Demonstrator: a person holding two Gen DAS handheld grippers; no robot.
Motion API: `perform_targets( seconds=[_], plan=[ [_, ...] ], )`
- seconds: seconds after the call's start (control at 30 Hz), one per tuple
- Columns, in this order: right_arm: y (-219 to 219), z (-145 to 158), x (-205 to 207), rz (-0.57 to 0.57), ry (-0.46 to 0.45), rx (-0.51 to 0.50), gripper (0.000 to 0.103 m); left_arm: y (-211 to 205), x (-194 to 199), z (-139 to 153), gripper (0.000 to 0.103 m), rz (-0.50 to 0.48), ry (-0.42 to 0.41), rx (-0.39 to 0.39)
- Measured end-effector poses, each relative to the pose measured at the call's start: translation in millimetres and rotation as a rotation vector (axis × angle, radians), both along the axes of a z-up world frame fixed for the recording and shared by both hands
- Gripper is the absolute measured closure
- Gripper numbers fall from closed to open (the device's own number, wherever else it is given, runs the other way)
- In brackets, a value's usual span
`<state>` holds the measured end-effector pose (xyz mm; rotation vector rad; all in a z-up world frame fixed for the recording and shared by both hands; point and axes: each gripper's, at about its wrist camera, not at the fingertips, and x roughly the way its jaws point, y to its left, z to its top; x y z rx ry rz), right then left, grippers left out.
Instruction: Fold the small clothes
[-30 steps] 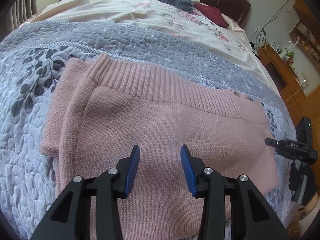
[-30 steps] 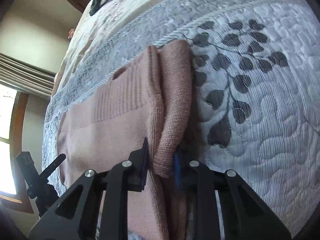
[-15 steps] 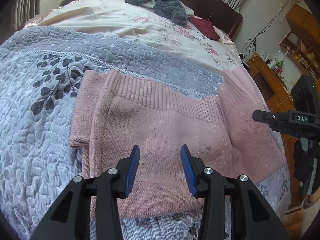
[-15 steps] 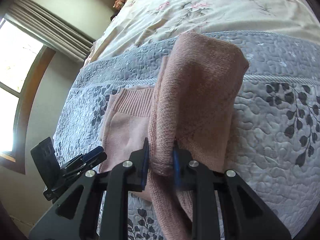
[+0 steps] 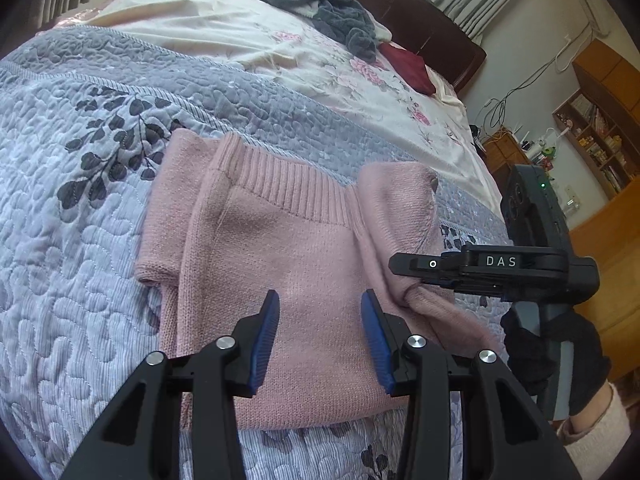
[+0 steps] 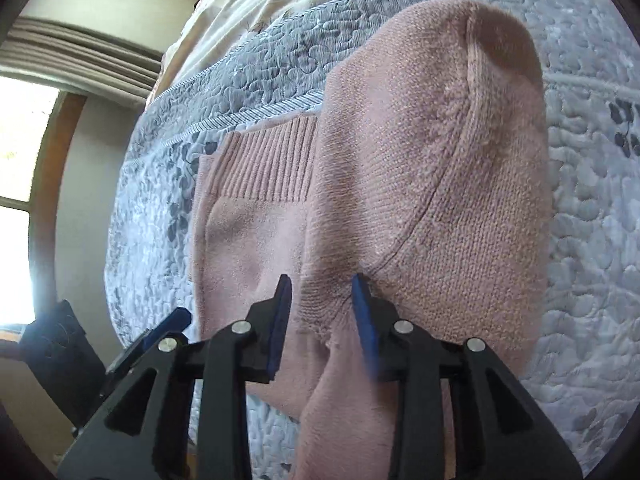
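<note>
Now my right gripper (image 6: 322,300) has its blue pads spread apart, where half a second ago they were pinched on the pink knit sweater's (image 5: 296,264) right-hand portion. The fabric sits between the jaws but I no longer appear to be gripping it. That portion (a sleeve or side panel, I cannot tell which) has been carried up and over from the quilt toward the body, and it now stands humped and partly draped across the sweater's right side, its far end bulging up near the ribbed hem band (image 6: 272,164).

My left gripper (image 5: 318,332) hangs open above the lower middle of the sweater, holding nothing, much as it did a second ago, though the view has pulled back so more of the garment shows.

The sweater lies on the grey leaf-patterned quilt (image 5: 80,240) at the near part of the bed, with its left portion already folded in along the left edge. A grey garment (image 5: 332,12) and a dark red one (image 5: 408,68) lie well apart on the floral sheet (image 5: 224,32) farther up.

My reading: the second side fold has just been released, so both sides are roughly in. The flap looks puffy rather than flat, and may slump back unless it is pressed down before the lengthwise fold.
</note>
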<state>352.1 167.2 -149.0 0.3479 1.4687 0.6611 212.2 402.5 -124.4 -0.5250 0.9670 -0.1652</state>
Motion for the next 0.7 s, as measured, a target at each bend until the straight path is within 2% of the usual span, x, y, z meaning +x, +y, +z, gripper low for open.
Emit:
perform_targets(
  seconds=[0.07,0.23,0.4,0.57,0.7],
  plan=[
    [-6.3,-0.2,0.8,-0.019,0.036,0.063,0.071,-0.6,2.0,-1.4,0.06,0.002,0.003,-0.028],
    [-39.4,27.2,-1.6,-0.047,-0.021,0.129,0.071,-15.8,15.4,-5.0,0.057,-0.017,0.013,-0.074],
    [-92.4,44.4,-9.3,-0.099,-0.09,0.117,0.071,-37.2,45.5,-19.9,0.055,-0.037,0.06,-0.159],
    [-133.3,26.4,-27.0,-0.099,-0.12,0.022,0.071,-54.7,71.0,-41.1,0.055,-0.034,0.119,-0.189],
    [-158.8,-1.3,-42.9,-0.119,-0.087,0.022,0.071,-66.0,84.5,-58.0,0.055,-0.032,0.165,-0.213]
  ],
)
